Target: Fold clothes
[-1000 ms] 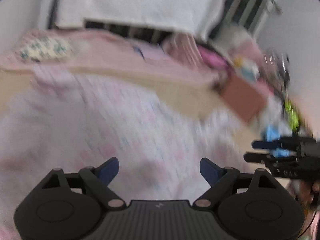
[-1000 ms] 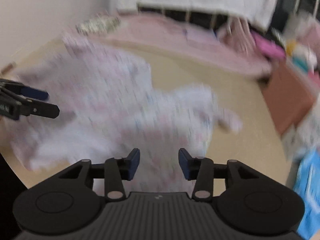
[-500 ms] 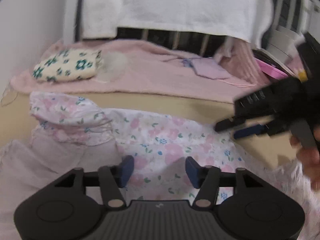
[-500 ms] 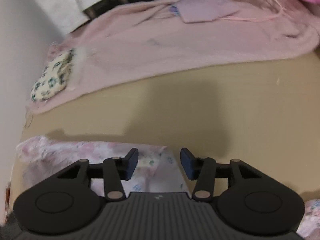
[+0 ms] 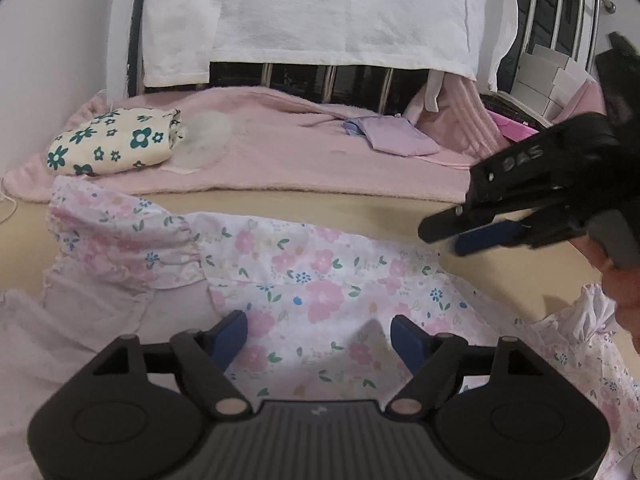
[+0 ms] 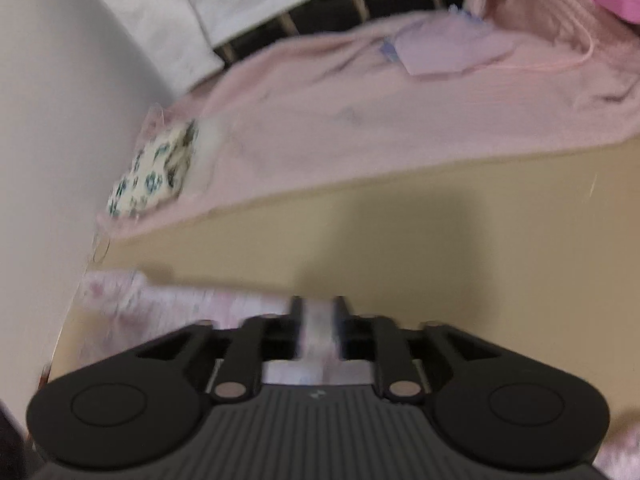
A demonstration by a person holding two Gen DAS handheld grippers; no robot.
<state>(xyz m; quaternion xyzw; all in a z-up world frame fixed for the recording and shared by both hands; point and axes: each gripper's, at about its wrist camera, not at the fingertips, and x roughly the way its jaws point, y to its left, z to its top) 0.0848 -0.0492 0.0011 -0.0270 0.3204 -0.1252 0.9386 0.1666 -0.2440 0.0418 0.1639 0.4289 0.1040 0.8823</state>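
Note:
A pink-flowered garment [image 5: 312,280] lies spread on the beige bed surface [image 5: 360,208], with a gathered sleeve at the left. My left gripper [image 5: 318,332] hangs low over its middle. Its jaws are opening, the cloth lies under the gap, and the pads do not press on it. My right gripper [image 5: 440,236] comes in from the right, held by a hand [image 5: 624,292], its tips over the garment's far edge. In the blurred right wrist view that gripper [image 6: 318,308] shows a narrow gap with pale cloth [image 6: 120,304] behind it, and no grip shows.
A pink blanket [image 5: 300,160] covers the far side. On it lie a folded cream cloth with green flowers [image 5: 112,144] and a folded lilac piece [image 5: 396,140]. A white towel [image 5: 340,12] hangs over the metal rail behind. A wall closes off the left.
The blur of the swing has gone from the left wrist view, and the left jaws stand wider than half a second ago. The right gripper's fingers have drawn closer together over the garment's edge.

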